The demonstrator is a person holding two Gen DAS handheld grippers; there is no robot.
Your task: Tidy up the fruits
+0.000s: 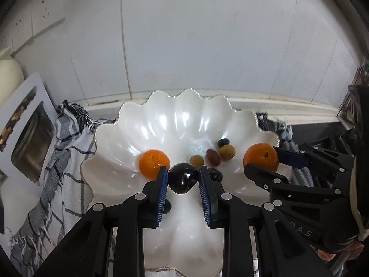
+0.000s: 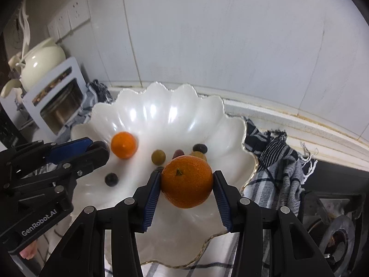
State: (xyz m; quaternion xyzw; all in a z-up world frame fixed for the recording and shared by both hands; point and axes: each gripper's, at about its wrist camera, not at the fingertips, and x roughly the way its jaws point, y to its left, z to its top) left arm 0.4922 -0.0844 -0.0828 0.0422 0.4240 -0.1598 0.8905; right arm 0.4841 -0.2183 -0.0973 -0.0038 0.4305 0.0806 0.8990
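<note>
Left gripper (image 1: pixel 183 180) is closed on a dark plum (image 1: pixel 183 178), blue pads touching both sides, held just above the near floor of the white scalloped bowl (image 1: pixel 161 115). Right gripper (image 2: pixel 186 185) is clamped on an orange (image 2: pixel 186 182), stem facing the camera, also over the bowl's near half; in the left wrist view that same orange (image 1: pixel 261 157) sits at the bowl's right rim between the right gripper's fingers. Already lying in the bowl: a second orange (image 1: pixel 154 163) on the left side, two green grapes (image 1: pixel 227 152), a reddish grape (image 1: pixel 212 157), a dark grape (image 1: pixel 223 142) further back, and another dark one (image 2: pixel 111 179) near the left gripper. The bowl rests on a checked cloth (image 1: pixel 57 161) on the worktop, against a white tiled wall (image 1: pixel 207 34); a stove burner (image 2: pixel 339 233) is off to the right, a boxed jar (image 2: pixel 55 97) and a cream pot (image 2: pixel 41 60) to the left. Judged step: both fruits are at the drop-off stage, not yet let go. Next move calls for lowering each until it nearly touches the bowl floor, then opening gently, since round fruit on a glossy curved surface will likely roll toward the centre and knock the grapes. Staggering the releases would probably keep the two grippers from crowding each other.
</note>
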